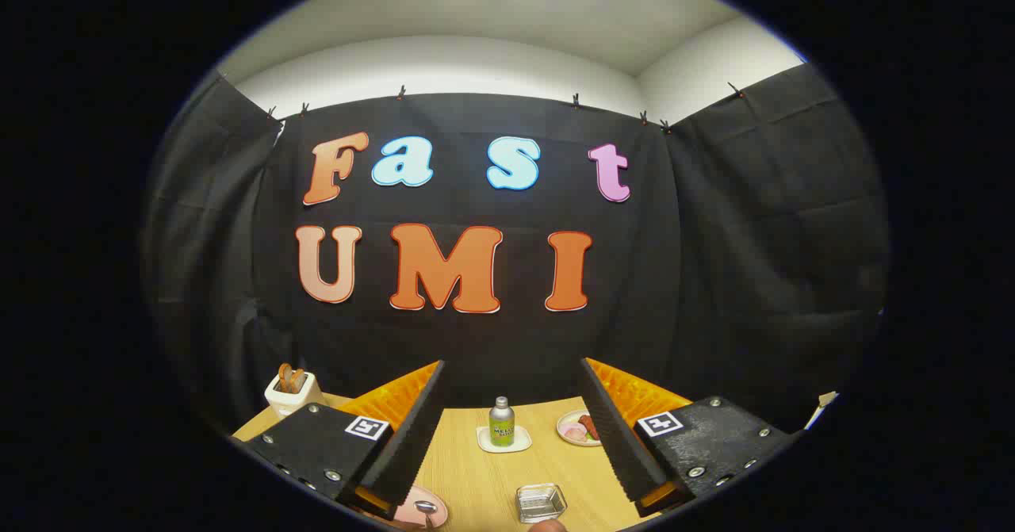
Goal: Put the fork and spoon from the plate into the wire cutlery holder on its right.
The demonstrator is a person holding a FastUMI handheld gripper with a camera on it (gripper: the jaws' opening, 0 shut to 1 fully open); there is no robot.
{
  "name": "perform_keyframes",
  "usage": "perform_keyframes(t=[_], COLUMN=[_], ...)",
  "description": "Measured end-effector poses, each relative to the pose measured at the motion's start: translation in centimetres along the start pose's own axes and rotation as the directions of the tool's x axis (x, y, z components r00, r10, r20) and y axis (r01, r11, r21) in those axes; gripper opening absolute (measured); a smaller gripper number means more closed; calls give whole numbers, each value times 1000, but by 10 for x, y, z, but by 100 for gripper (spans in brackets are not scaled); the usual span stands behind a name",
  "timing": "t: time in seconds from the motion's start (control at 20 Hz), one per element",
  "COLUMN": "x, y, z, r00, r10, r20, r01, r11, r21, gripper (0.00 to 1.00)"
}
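My gripper (512, 362) is open, held high above the wooden table (476, 468), and there is nothing between its fingers. Low by the base of the left finger lies a pink plate (434, 511), partly hidden by that finger. A metal spoon (426, 508) rests on the plate, bowl up. To the right of the plate sits a small square shiny holder (541, 503), seen from above, between the bases of the two fingers. Just below it a small rounded brownish thing (547, 526) shows, and I cannot tell what it is.
Beyond the holder a green-labelled bottle (501, 421) stands on a white coaster (503, 440). A small dish with food (577, 429) lies to its right. A white pot with wooden utensils (291, 392) stands at the table's far left corner. Black cloth closes the back.
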State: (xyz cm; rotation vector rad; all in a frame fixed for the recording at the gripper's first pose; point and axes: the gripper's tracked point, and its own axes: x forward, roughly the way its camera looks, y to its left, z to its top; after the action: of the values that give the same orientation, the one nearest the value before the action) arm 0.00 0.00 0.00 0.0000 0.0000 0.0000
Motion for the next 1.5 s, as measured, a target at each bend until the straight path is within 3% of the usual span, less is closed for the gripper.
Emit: perform_keyframes(t=[0.45, 0.9, 1.3, 1.5], x=[38, 43, 34, 31], y=[19, 36, 64, 85], z=[10, 29, 18, -17], r00=[995, 989, 987, 980], r10=[87, 123, 153, 193], r20=[48, 85, 55, -42], r01=[-88, -128, -156, -189], r11=[996, 990, 986, 978], r21=[32, 60, 57, 88], gripper=[98, 98, 98, 98])
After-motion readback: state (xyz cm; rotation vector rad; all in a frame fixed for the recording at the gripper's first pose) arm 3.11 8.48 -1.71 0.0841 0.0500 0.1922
